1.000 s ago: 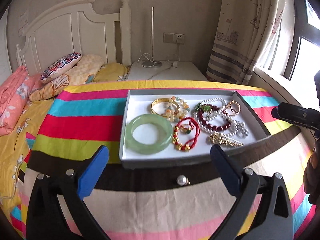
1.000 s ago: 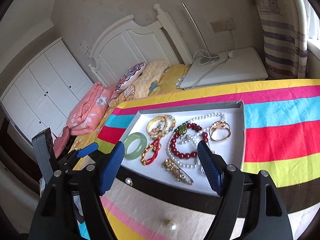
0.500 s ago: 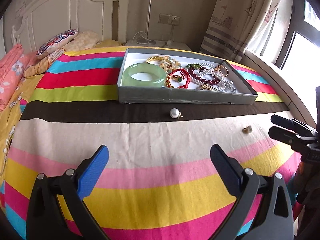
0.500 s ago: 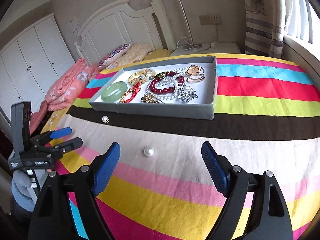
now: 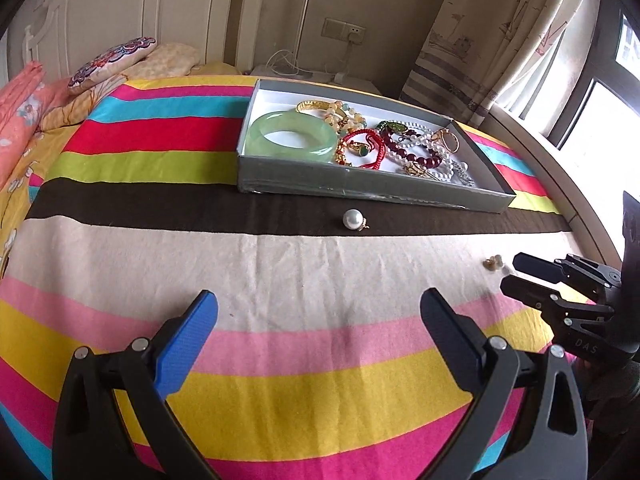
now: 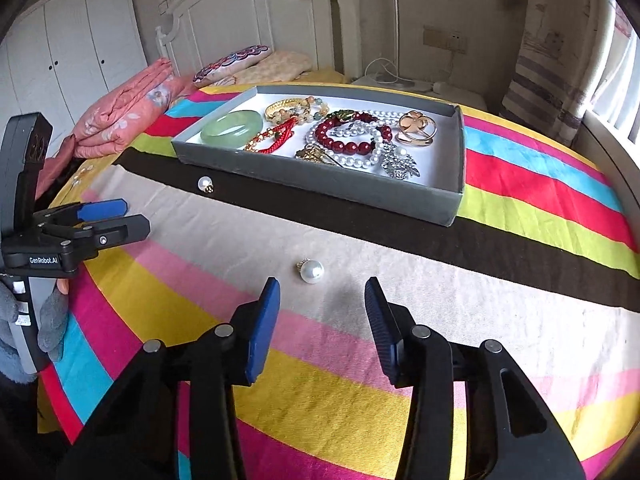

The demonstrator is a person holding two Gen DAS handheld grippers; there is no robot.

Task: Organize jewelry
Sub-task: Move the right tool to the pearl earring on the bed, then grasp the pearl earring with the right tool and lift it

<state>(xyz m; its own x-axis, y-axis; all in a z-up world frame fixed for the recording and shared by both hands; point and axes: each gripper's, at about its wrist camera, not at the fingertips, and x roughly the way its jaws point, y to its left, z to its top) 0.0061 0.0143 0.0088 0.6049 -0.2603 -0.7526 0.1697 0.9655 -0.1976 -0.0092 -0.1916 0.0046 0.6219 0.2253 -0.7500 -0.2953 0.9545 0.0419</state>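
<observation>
A grey jewelry tray (image 5: 360, 190) (image 6: 320, 184) holds a green bangle (image 5: 294, 136), red and pearl bead strings and gold pieces. Two pearl earrings lie loose on the striped spread. One pearl (image 5: 354, 219) (image 6: 205, 184) rests near the tray's front wall. The other pearl (image 6: 312, 271) (image 5: 493, 262) sits just ahead of my right gripper (image 6: 321, 286) (image 5: 510, 271). Its jaws are closing, and nothing is between them. My left gripper (image 5: 319, 300) (image 6: 138, 216) stands open and empty, low over the cream stripe.
Pillows (image 5: 112, 62) and a folded pink quilt (image 6: 124, 116) lie toward the headboard. A curtain (image 5: 480, 40) and window run along the right edge of the bed. A gloved hand (image 6: 48, 320) holds the left gripper.
Both grippers sank toward the spread and drew back from the tray. The right jaws narrowed, and the near pearl now lies close before their tips.
</observation>
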